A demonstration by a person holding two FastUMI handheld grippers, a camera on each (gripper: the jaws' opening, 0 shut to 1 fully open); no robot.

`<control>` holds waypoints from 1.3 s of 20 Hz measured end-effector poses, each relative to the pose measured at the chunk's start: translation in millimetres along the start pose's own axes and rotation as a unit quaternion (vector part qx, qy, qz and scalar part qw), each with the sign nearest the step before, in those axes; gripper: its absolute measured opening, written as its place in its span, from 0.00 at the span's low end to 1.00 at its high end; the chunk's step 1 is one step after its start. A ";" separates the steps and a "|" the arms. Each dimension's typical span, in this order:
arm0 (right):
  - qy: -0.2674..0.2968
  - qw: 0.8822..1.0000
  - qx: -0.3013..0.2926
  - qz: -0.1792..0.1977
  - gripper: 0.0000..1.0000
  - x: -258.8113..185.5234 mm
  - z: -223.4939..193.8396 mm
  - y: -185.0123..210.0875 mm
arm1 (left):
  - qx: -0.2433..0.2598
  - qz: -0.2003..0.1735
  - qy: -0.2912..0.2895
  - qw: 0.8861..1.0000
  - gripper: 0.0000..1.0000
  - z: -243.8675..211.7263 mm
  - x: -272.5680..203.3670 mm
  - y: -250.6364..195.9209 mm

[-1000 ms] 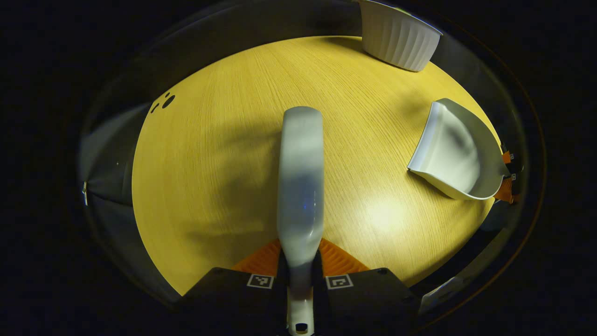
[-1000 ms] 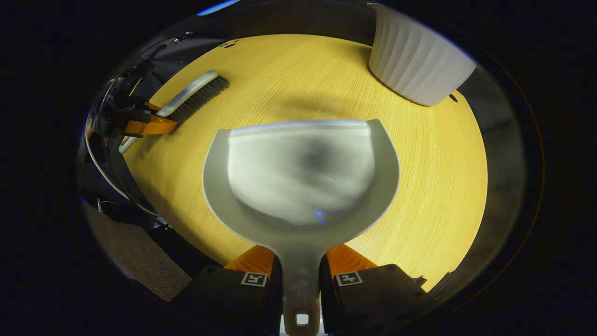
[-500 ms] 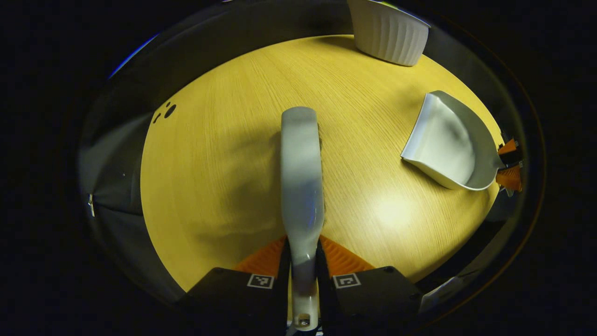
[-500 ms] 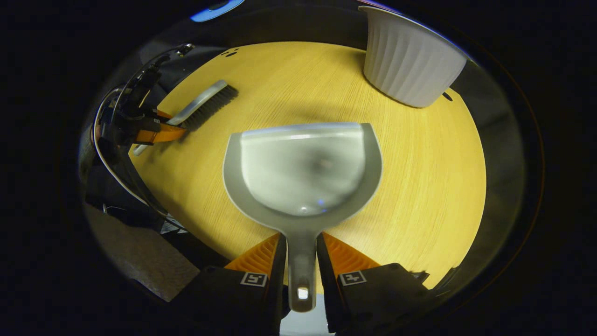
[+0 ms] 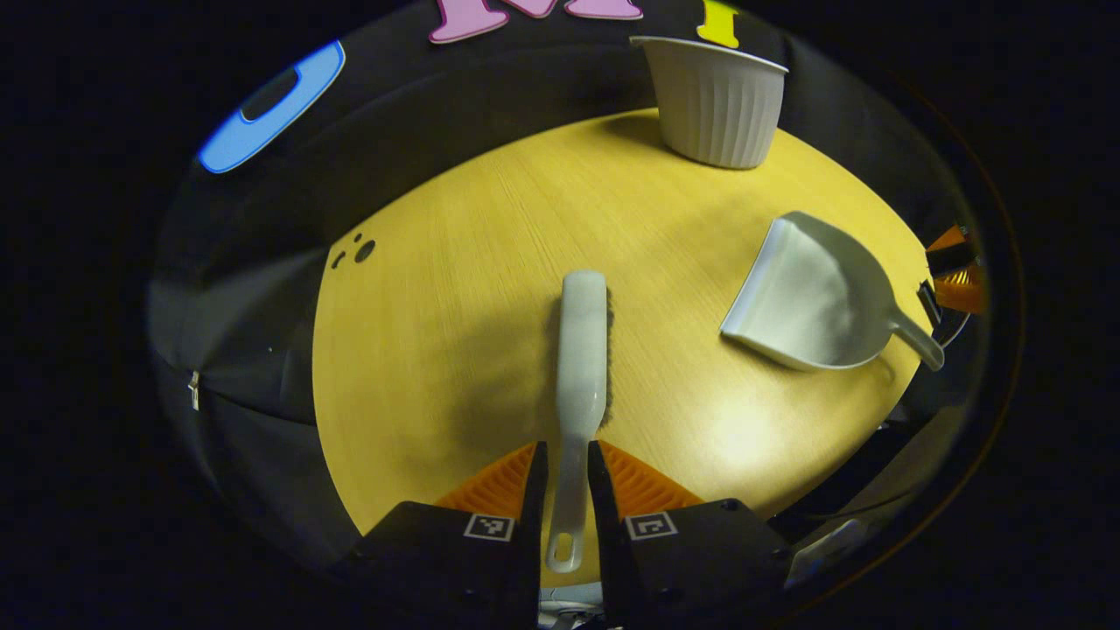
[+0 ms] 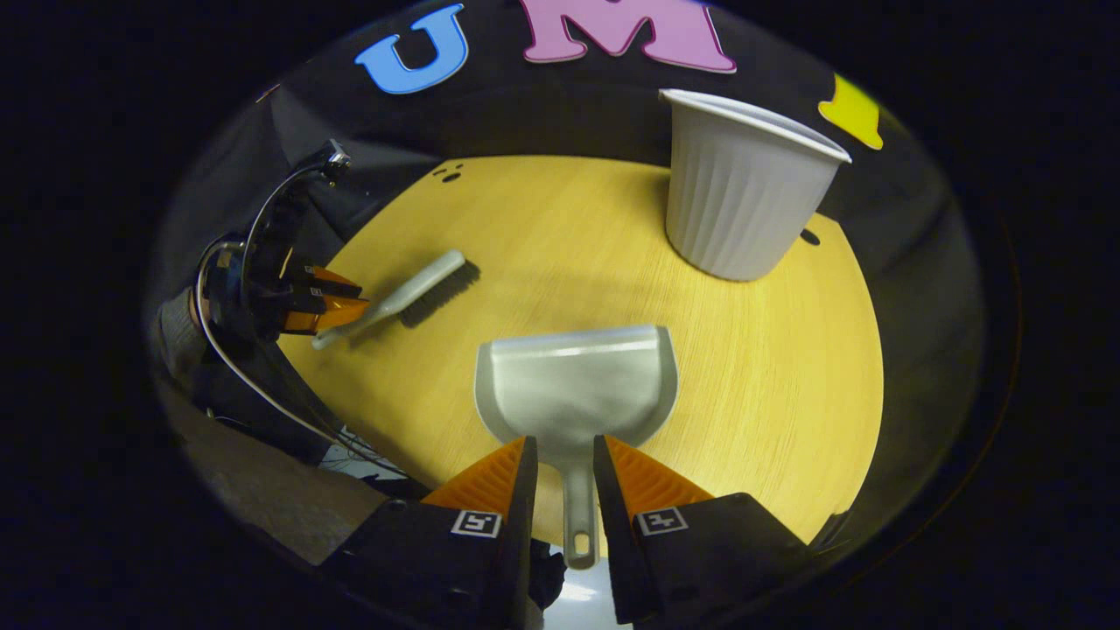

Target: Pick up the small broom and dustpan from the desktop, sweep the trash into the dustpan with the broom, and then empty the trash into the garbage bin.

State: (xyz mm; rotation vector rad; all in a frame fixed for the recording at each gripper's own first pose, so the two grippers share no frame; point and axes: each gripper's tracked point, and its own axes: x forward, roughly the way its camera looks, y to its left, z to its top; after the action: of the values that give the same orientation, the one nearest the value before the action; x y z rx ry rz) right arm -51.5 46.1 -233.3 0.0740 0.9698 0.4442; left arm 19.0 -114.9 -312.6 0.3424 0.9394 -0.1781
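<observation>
Left gripper (image 5: 564, 451): stands a little open at 6 o'clock of the left gripper view; straddles the handle of the small broom (image 5: 582, 350) with a thin gap on each side, so grips nothing.

Small broom: lies flat on the table (image 5: 437, 350), bristles down, head pointing to 12 o'clock.

Right gripper (image 6: 564, 446): likewise stands parted at 6 o'clock of the right gripper view; brackets the handle of the dustpan (image 6: 577, 385) without pressing on it.

Dustpan: rests on the table, mouth toward 12 o'clock, and looks empty.

Garbage bin (image 6: 744, 197): stands upright at 1 o'clock, well apart from the dustpan; hides its contents from here.

Progress, as a judgement: shows no trash on the wood or in the pan, so reads either as sweeping and emptying finished with both tools set down, or as a pick-up not yet made; cannot be settled from these views.
</observation>
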 end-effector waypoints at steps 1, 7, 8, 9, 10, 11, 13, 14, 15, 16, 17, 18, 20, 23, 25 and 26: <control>-0.021 1.000 -0.008 -0.002 0.41 -1.8 12.0 0.1 | -0.012 -0.005 -0.025 1.000 0.32 13.2 -9.0 -2.5; -0.136 0.990 -0.028 -0.013 0.41 -32.9 79.9 5.4 | -0.061 -0.007 -0.196 0.979 0.32 96.5 -86.0 1.7; -0.157 0.987 -0.029 -0.017 0.41 -38.9 91.9 6.4 | -0.062 -0.001 -0.220 0.973 0.32 108.3 -96.9 3.5; -0.177 0.983 -0.033 -0.020 0.41 -44.5 104.0 5.4 | -0.063 -0.001 -0.244 0.968 0.32 118.0 -110.6 3.5; -0.196 0.980 -0.035 -0.025 0.41 -49.1 114.0 3.9 | -0.065 -0.004 -0.266 0.962 0.32 123.1 -116.8 4.4; -0.216 0.975 -0.035 -0.031 0.41 -53.4 119.6 2.8 | -0.069 -0.009 -0.286 0.956 0.32 127.0 -126.5 3.1; -0.255 0.965 -0.032 -0.044 0.41 -66.7 134.5 1.8 | -0.077 -0.015 -0.319 0.945 0.31 137.6 -142.6 -1.8; -0.271 0.961 -0.030 -0.051 0.41 -72.7 143.6 1.5 | -0.083 -0.016 -0.328 0.941 0.31 139.2 -147.1 -0.7; -0.284 0.957 -0.028 -0.053 0.41 -78.6 149.4 -0.7 | -0.091 -0.017 -0.333 0.939 0.31 138.8 -152.5 0.1; -0.288 0.956 -0.028 -0.056 0.41 -82.5 153.0 -0.2 | -0.095 -0.024 -0.334 0.937 0.32 139.1 -153.7 -3.3; -0.287 0.956 -0.029 -0.055 0.41 -85.8 151.9 1.4 | -0.099 -0.024 -0.336 0.936 0.31 137.8 -157.8 -3.3; -0.285 0.956 -0.032 -0.057 0.42 -85.8 150.9 3.5 | -0.099 -0.029 -0.336 0.936 0.31 139.4 -156.7 -3.9; -0.286 0.956 -0.038 -0.058 0.42 -88.0 150.6 4.3 | -0.098 -0.033 -0.338 0.935 0.32 139.0 -160.4 -3.2; -0.292 0.954 -0.039 -0.061 0.42 -90.0 152.2 5.3 | -0.091 -0.030 -0.338 0.936 0.32 138.4 -159.9 -2.8; -0.292 0.954 -0.036 -0.059 0.42 -90.0 152.7 6.7 | -0.091 -0.031 -0.338 0.936 0.32 138.3 -157.6 -4.8; -0.291 0.954 -0.034 -0.060 0.46 -89.9 153.1 6.6 | -0.090 -0.031 -0.339 0.936 0.32 139.1 -157.8 -4.1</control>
State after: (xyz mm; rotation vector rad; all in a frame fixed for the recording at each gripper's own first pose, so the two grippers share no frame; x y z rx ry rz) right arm 27.0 37.2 -74.1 0.0763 0.3749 0.3149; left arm 31.5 -169.0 -109.7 0.0639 0.2766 -0.2448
